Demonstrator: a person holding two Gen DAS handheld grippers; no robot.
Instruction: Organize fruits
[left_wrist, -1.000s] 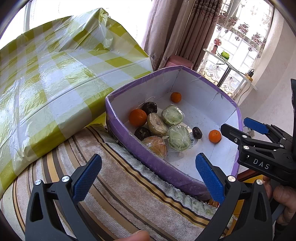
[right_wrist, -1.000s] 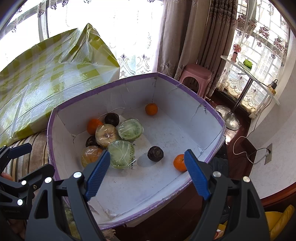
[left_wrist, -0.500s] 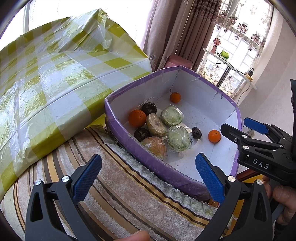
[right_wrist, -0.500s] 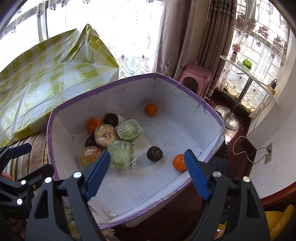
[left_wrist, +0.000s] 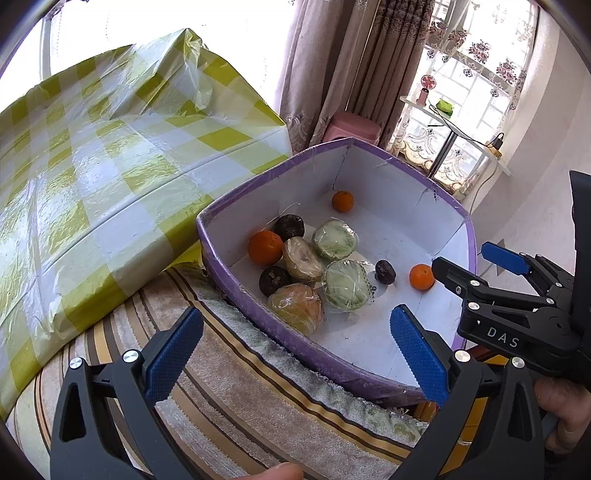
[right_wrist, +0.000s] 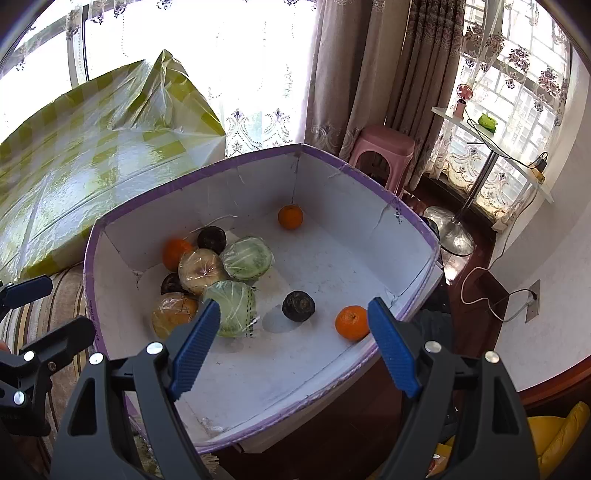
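Observation:
A white cardboard box with a purple rim holds loose fruit. Against its left wall lie two green wrapped fruits, a pale wrapped one, a brownish wrapped one, an orange and two dark fruits. Apart from them sit a dark fruit, an orange by the near right wall and an orange in the far corner. My right gripper hangs open above the box's near part. My left gripper is open over the striped cushion, just outside the box wall.
A table under a yellow-checked plastic cover rises left of the box. The box rests on a striped cushion. Beyond it stand a pink stool and a small stand table; a cable runs to a wall socket.
Both views have drifted only slightly. Both grippers stay open and no fruit has moved in the box.

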